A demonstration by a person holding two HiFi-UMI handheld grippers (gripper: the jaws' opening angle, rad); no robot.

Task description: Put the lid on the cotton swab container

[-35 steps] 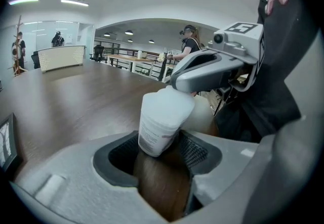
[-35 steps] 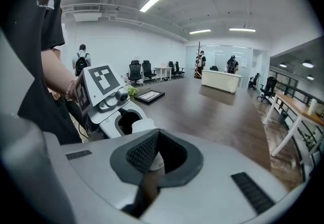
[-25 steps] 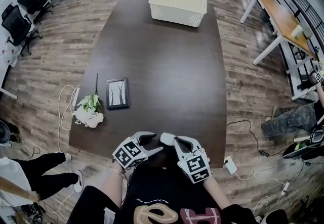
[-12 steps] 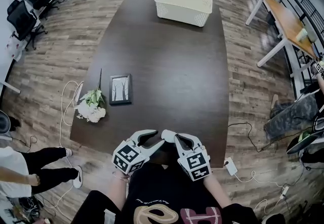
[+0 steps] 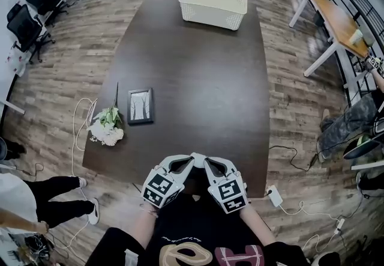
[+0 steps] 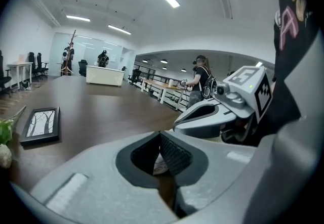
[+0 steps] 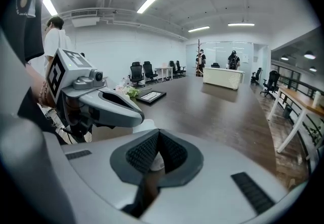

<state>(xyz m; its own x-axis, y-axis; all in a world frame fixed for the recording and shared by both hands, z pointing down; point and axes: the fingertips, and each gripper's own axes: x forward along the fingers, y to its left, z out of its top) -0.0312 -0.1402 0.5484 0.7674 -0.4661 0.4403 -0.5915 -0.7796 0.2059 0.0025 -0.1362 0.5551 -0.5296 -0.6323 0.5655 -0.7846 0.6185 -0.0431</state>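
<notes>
Meeting tip to tip at the 6 o'clock edge of the table (image 5: pixel 198 78), the left gripper (image 5: pixel 188 161) and the right gripper (image 5: pixel 202 161) crowd over one small spot. The left fingers (image 6: pixel 172 153) have just been closing and now stand pressed together, with nothing showing clamped between the ribbed pads. The right fingers (image 7: pixel 142 153) are likewise together and bare.

A small pale rounded piece (image 7: pixel 145 126) sits on the table just under the left gripper's tip, at about 11 o'clock from the right fingers. Each gripper view also shows a pale sliver through the gap below its own pads. I take it for the cotton swab container or its lid, but which one, and how its long axis runs, cannot be told. It seems to lie just ahead of and beneath both tips, the left gripper slightly nearer, so either would have to reopen before taking hold.

Well apart, a picture frame (image 5: pixel 140 106) and flowers (image 5: pixel 106 128) lie at 9 o'clock, and a white basket (image 5: pixel 213 5) at 12 o'clock.
</notes>
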